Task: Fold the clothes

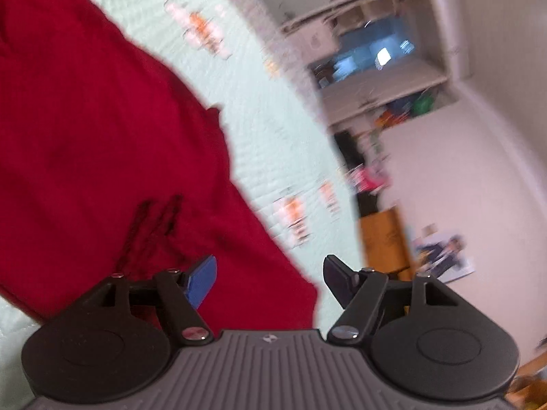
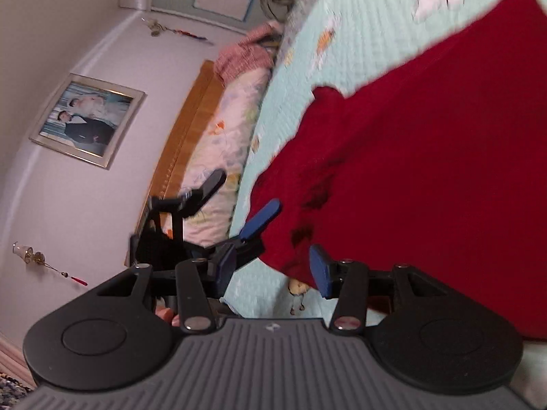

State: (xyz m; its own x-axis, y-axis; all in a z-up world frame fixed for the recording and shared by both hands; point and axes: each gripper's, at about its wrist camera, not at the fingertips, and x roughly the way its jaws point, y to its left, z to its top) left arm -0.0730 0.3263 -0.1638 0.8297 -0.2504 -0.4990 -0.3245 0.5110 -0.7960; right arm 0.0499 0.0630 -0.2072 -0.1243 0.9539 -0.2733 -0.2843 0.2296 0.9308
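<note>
A dark red knitted garment (image 1: 102, 136) lies spread on a pale green quilted bedspread (image 1: 273, 102). My left gripper (image 1: 270, 282) hovers over the garment's near edge, its jaws open with nothing pinched between the pads. In the right wrist view the same red garment (image 2: 427, 171) fills the right side. My right gripper (image 2: 273, 268) is open at the garment's frayed lower corner, with cloth lying near its right fingertip (image 2: 321, 271) but not clamped. The left gripper (image 2: 239, 198) shows just beyond it, open above the bedspread (image 2: 307, 51) at the cloth's edge.
A wooden headboard (image 2: 191, 130) and flowered pillows (image 2: 225, 136) sit at the bed's end. A framed photo (image 2: 85, 119) hangs on the wall. Shelves (image 1: 376, 68) with clutter stand past the bed's far side. A person's fingers (image 2: 167, 316) show behind the right gripper.
</note>
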